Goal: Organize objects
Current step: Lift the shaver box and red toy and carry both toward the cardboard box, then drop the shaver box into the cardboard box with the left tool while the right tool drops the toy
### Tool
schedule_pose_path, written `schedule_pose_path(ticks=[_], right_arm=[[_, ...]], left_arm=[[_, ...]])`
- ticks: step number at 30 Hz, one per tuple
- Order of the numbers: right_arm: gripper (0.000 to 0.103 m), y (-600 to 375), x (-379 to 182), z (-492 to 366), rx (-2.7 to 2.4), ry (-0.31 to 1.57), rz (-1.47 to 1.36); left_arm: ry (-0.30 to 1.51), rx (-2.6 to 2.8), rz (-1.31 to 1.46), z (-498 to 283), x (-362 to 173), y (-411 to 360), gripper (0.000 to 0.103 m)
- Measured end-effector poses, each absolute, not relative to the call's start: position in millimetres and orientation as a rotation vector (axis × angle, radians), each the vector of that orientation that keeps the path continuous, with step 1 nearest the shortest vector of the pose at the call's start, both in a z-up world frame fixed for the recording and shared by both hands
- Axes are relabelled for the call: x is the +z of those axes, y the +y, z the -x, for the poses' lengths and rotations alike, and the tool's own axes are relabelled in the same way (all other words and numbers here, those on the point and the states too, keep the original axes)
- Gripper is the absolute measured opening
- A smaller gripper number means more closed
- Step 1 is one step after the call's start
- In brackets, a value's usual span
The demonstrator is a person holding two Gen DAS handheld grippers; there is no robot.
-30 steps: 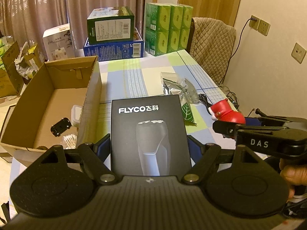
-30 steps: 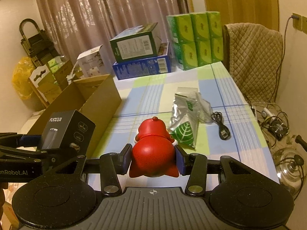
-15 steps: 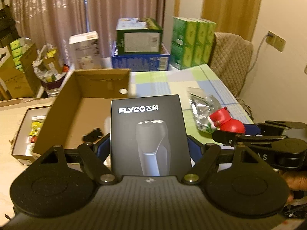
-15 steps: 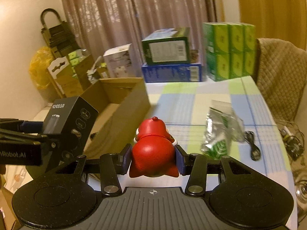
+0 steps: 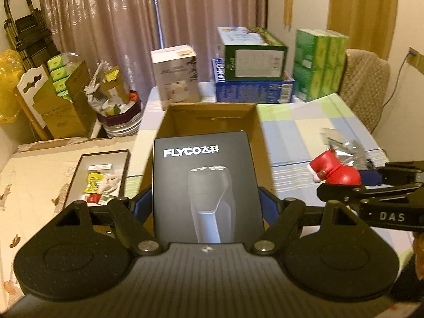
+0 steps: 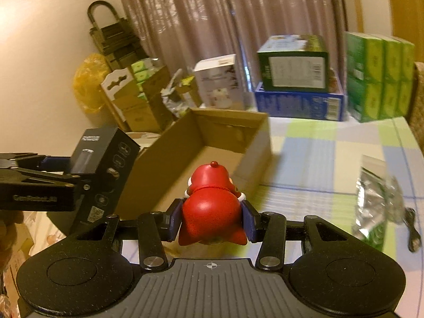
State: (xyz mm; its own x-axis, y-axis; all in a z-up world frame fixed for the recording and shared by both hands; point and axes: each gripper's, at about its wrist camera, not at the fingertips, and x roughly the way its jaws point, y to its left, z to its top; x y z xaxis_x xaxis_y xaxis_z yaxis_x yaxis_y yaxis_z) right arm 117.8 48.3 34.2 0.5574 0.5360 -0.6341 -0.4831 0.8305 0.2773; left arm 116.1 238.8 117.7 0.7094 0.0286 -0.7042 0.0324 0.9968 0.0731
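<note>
the left gripper [image 5: 205, 206] is clamped on a black shaver box [image 5: 205, 185], its blue pads pressed to the two long sides while the box stands upright between the fingers, printed face toward the camera. the right gripper [image 6: 212, 218] is closed around a small red toy figure [image 6: 212, 206], held at its wide lower body with its head pointing away. both loads hang in the air at the near end of the open cardboard box [image 6: 212, 143], which sits on the checked tablecloth [image 6: 318, 164]; the shaver box is above its near left side and the toy just above its near wall. further right on the cloth lie a silvery foil bag [image 6: 376, 198] and a black cable [image 6: 413, 235], not yet put away. risks, as i judge them: the two grippers are close together, so lowering both at once could knock the shaver box into the toy or the other tool; the tall shaver box could catch the cardboard wall and twist in the pads; the toy is smooth and rounded, so a loose squeeze might let it slip and bounce out. the shaver box is matte black with white lettering and a shaver pictured; the toy is glossy red with white trim.
</note>
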Motion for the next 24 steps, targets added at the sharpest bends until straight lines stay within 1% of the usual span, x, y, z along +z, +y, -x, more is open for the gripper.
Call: schedule_pose_path(ticks=[15, 24], right_arm=[[0.043, 109.6, -5.5, -167.2, 0.642, 0.842, -0.037], [0.043, 115.8, -22.9, -179.0, 0.632, 0.869, -0.027]], left_arm=[[0.869, -0.011, -0.081, -187.2, 74.8, 285.1, 0.078], [0.895, -0.013, -0.078, -202.5, 48.7, 291.1, 0.079]])
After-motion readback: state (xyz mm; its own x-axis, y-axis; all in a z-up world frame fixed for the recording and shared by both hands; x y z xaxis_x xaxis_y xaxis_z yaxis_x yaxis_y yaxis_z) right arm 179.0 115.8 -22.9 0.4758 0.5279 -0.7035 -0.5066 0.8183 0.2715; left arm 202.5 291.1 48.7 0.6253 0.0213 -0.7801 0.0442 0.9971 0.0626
